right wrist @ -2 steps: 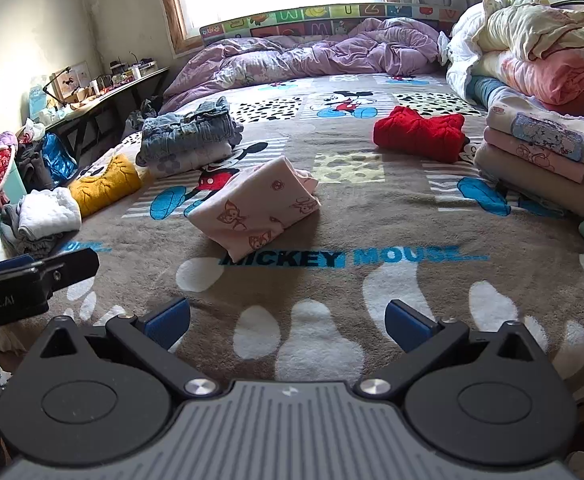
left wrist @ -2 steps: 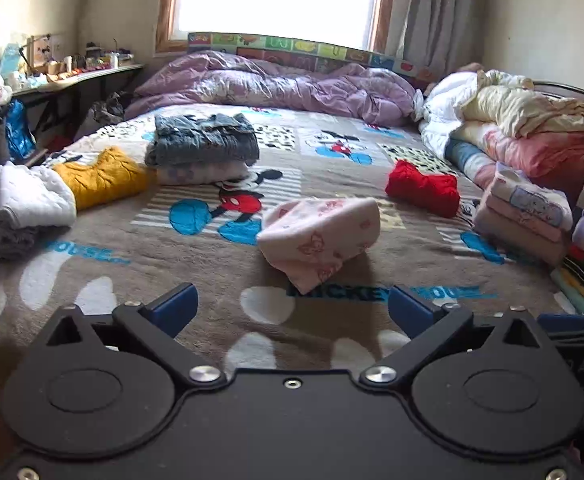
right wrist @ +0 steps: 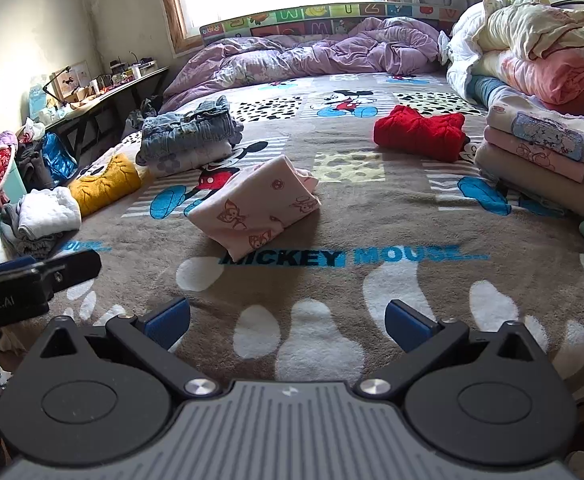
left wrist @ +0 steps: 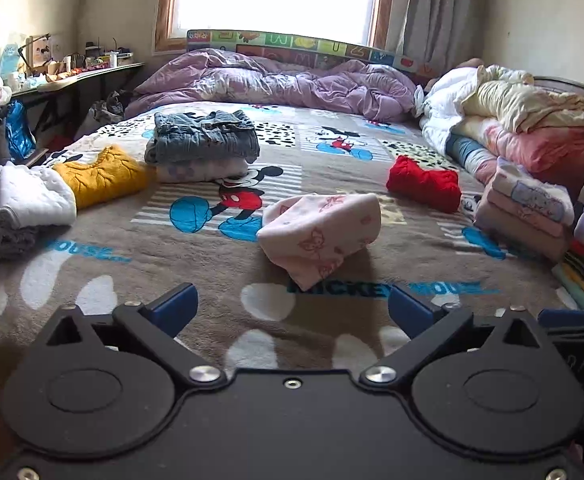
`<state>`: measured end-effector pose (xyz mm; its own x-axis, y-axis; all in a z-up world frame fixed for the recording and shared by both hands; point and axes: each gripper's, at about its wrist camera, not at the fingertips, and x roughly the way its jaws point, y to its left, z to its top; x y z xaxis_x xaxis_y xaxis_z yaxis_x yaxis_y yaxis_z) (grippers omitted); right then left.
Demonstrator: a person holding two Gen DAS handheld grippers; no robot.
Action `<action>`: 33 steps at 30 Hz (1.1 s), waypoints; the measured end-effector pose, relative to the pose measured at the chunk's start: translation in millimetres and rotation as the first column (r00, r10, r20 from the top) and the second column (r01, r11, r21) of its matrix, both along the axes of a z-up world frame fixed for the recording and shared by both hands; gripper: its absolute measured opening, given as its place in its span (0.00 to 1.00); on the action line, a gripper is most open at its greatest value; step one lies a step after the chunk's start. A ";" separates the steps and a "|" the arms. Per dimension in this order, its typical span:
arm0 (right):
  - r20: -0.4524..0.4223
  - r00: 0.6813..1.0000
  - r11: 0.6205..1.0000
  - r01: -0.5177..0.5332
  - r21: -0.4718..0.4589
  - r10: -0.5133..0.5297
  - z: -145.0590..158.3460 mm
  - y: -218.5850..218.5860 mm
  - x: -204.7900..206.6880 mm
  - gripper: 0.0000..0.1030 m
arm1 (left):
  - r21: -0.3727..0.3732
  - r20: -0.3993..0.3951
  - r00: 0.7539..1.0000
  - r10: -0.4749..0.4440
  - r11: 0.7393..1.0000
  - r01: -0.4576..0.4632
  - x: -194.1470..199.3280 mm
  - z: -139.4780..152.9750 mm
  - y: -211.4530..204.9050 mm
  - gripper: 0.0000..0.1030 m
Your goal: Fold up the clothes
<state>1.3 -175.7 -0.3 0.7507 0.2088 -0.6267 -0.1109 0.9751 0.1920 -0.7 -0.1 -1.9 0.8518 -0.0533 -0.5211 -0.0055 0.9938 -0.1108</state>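
A folded pink garment (left wrist: 323, 236) (right wrist: 258, 206) with small cartoon prints lies in the middle of the Mickey Mouse blanket (left wrist: 220, 276) (right wrist: 371, 224) on the bed. My left gripper (left wrist: 290, 312) hovers open over the near edge of the bed, well short of the garment, with nothing between its blue fingers. My right gripper (right wrist: 288, 322) is open too, empty, and just as far back. The left gripper's body (right wrist: 28, 284) shows at the left edge of the right wrist view.
Folded piles ring the garment: denim stack (left wrist: 204, 140), yellow sweater (left wrist: 100, 174), white and grey clothes (left wrist: 24, 200), red garment (left wrist: 423, 182), pink stack (left wrist: 527, 208). A purple duvet (left wrist: 284, 80) lies at the head, heaped quilts (left wrist: 523, 120) at right, a cluttered desk (left wrist: 72, 74) at left.
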 end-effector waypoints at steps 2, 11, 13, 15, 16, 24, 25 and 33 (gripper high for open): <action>0.000 1.000 1.000 0.000 0.006 0.000 -1.0 -3.5 0.2 1.00 | 0.007 -0.007 1.000 0.003 1.000 -0.003 -0.5 -1.4 -0.1 1.00; -0.003 1.000 1.000 -0.005 0.010 0.005 2.6 7.7 -0.9 1.00 | 0.009 -0.022 1.000 0.011 1.000 -0.011 0.9 -1.2 1.4 1.00; 0.000 1.000 1.000 -0.010 0.014 0.010 1.4 5.4 -1.5 1.00 | 0.009 -0.022 1.000 0.009 1.000 -0.009 1.0 -0.9 1.0 1.00; 0.003 1.000 1.000 -0.014 0.013 0.014 1.6 5.7 -1.6 1.00 | 0.007 -0.022 1.000 0.012 1.000 -0.011 0.4 -1.0 1.6 1.00; 0.006 1.000 1.000 -0.016 0.013 0.016 1.6 5.2 -2.4 1.00 | 0.007 -0.022 1.000 0.012 1.000 -0.012 0.2 -1.0 1.3 1.00; 0.017 1.000 1.000 -0.020 0.006 0.020 3.6 8.7 -5.3 1.00 | 0.005 -0.027 0.999 0.017 1.000 -0.017 -0.9 -1.0 2.5 1.00; 0.017 1.000 1.000 -0.021 0.006 0.021 3.7 9.0 -5.7 1.00 | 0.006 -0.027 0.999 0.016 1.000 -0.016 -0.8 -1.2 2.6 1.00; 0.023 0.999 1.000 -0.023 0.003 0.022 4.9 9.6 -7.7 1.00 | 0.002 -0.033 0.999 0.015 1.000 -0.014 -0.9 -2.0 4.2 1.00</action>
<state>-6.4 -166.1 4.6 0.7603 0.2277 -0.6084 -0.1373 0.9717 0.1921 -1.6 4.0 -4.0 0.8351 -0.0403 -0.5487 -0.0235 0.9938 -0.1088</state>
